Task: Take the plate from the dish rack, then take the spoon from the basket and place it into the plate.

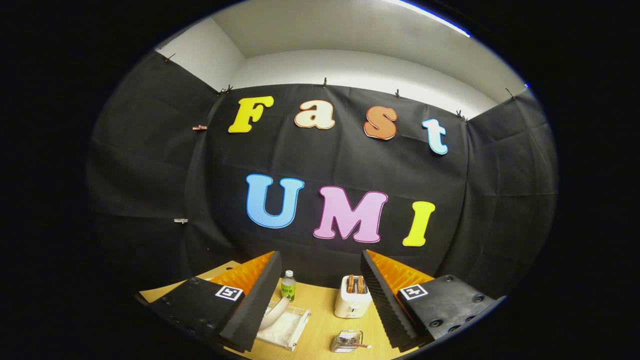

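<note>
The hand-held gripper (320, 300) is spread wide above the worktop (320, 320), holding nothing; the plate (274, 312) leans in the dish rack (285, 327).

I find no words or numbers I can read. My tongs (320, 254), spread wide and empty, bear square black-and-white markers (229, 292); the label on the bottle (288, 286) just ahead of them is too small.

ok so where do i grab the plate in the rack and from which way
Likely the plate's upper rim, coming from above. It stands on edge, leaning, in the dish rack, so that rim is the part sticking up free. The gripper is open, and the plate sits ahead, beside one finger.
</note>
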The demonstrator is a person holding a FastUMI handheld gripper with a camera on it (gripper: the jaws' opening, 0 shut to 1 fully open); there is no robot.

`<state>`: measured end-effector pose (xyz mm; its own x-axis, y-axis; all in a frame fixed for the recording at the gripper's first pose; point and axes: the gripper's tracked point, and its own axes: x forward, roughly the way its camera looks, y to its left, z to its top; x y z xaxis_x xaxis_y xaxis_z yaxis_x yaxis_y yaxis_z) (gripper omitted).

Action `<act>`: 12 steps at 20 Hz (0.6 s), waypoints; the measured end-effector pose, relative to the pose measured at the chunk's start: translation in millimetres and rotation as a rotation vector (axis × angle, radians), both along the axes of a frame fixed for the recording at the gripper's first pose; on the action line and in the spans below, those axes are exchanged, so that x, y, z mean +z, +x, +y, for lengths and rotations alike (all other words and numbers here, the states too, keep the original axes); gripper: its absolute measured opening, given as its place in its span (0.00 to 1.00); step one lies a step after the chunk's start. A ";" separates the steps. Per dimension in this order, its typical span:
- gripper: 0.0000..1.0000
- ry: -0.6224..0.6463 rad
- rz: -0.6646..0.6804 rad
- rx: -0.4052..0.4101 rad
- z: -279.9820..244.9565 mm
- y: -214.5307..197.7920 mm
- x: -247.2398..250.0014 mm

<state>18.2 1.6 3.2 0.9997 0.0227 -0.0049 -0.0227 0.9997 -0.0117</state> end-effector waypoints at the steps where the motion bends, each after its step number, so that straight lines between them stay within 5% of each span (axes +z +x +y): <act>1: 0.97 -0.001 -0.001 -0.001 -0.4 0.8 0.6; 12: 0.97 0.005 0.015 -0.013 -6.4 0.1 -7.5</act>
<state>18.3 -4.8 -4.4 0.9998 0.0101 -0.0195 -0.0102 0.9999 -0.0062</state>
